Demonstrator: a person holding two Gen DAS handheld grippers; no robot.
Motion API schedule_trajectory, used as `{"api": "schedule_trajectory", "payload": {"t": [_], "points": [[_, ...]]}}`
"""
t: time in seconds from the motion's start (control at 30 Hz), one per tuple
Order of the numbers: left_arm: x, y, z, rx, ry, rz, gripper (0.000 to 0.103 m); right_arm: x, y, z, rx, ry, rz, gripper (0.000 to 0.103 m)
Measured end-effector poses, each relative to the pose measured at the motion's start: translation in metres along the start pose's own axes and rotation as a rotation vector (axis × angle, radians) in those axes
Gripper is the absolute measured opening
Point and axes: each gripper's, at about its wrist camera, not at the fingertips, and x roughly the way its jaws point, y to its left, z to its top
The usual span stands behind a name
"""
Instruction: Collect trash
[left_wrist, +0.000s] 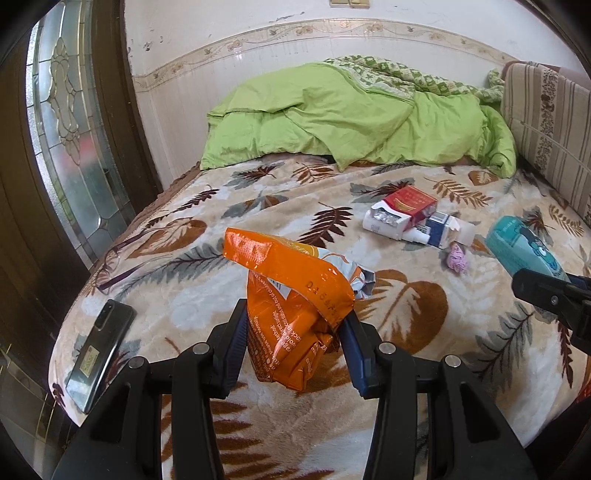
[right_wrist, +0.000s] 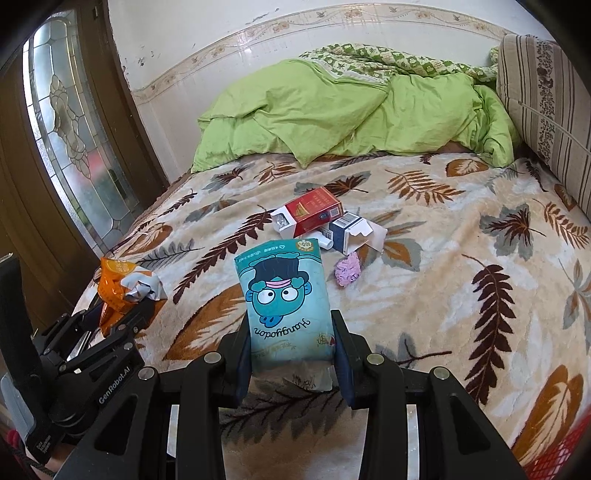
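Observation:
My left gripper (left_wrist: 293, 332) is shut on a crumpled orange snack bag (left_wrist: 295, 295), held above the leaf-patterned blanket (left_wrist: 207, 273). The right wrist view shows that bag (right_wrist: 118, 286) and the left gripper (right_wrist: 125, 314) at the left. My right gripper (right_wrist: 291, 343) is shut on a teal tissue pack (right_wrist: 284, 299) with a cartoon face; the pack (left_wrist: 517, 247) also shows at the right edge of the left wrist view. On the bed lie a red and white box (right_wrist: 314, 212), a blue and white box (right_wrist: 345, 230) and a pink crumpled wad (right_wrist: 348, 271).
A dark phone (left_wrist: 99, 350) lies near the bed's left edge, with glasses (left_wrist: 110, 266) beyond it. A green quilt (left_wrist: 351, 114) is piled at the head, a striped cushion (left_wrist: 546, 125) at the right. A glass-panelled wooden door (left_wrist: 66, 140) stands left. Something red (right_wrist: 554, 454) sits bottom right.

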Motion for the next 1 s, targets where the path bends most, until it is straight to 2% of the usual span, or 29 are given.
{"api": "schedule_trajectory", "payload": {"t": [0.13, 0.37, 1.0], "points": [[0.004, 0.012, 0.002, -0.036, 0.009, 0.031, 0.045, 0.001, 0.000, 0.000, 0.001, 0.001, 0.002, 0.040], [0.010, 0.024, 0.002, -0.080, 0.031, 0.032, 0.045, 0.003, 0.002, 0.001, 0.000, 0.000, 0.007, 0.040], [0.006, 0.014, 0.003, -0.068, 0.020, -0.029, 0.045, 0.004, 0.002, 0.001, 0.002, 0.000, 0.007, 0.040]]}}
